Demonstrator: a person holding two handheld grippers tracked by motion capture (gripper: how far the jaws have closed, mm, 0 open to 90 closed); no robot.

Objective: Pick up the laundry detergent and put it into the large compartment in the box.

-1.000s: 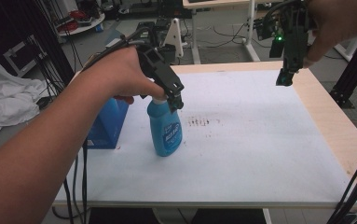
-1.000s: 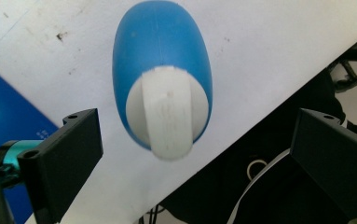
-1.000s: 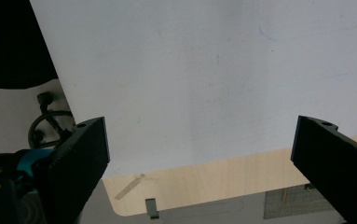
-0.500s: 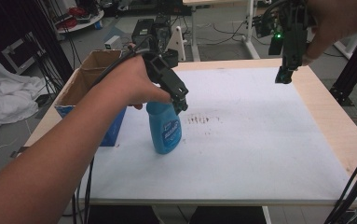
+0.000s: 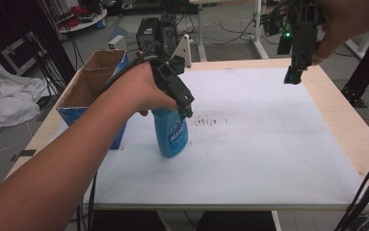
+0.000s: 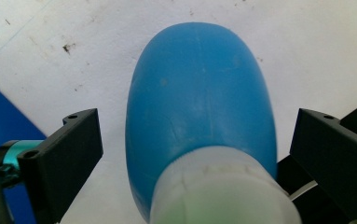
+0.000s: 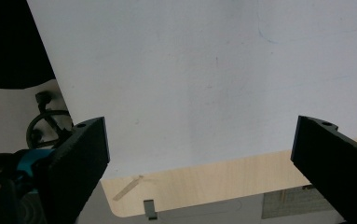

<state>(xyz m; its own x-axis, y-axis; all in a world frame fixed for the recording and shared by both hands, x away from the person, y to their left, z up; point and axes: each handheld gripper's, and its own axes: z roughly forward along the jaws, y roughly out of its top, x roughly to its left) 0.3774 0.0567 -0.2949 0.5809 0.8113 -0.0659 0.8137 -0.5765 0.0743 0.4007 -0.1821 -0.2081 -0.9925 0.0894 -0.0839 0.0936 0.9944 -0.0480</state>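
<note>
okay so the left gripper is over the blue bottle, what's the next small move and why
Probably close the left gripper. In the left gripper view its jaws stand wide, with a gap on each side of the blue bottle's neck, so nothing is gripped yet. The bottle stands upright on the white board, centred between them, so closing should catch it.

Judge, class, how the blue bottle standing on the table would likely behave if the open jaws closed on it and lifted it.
The blue bottle looks like smooth rounded plastic, so it may slip or twist between the flat jaws of the left gripper. It stands tall on a narrow base, so a sideways push would probably tip it. The plastic would likely flex a little when squeezed. Its weight can't be told.
</note>
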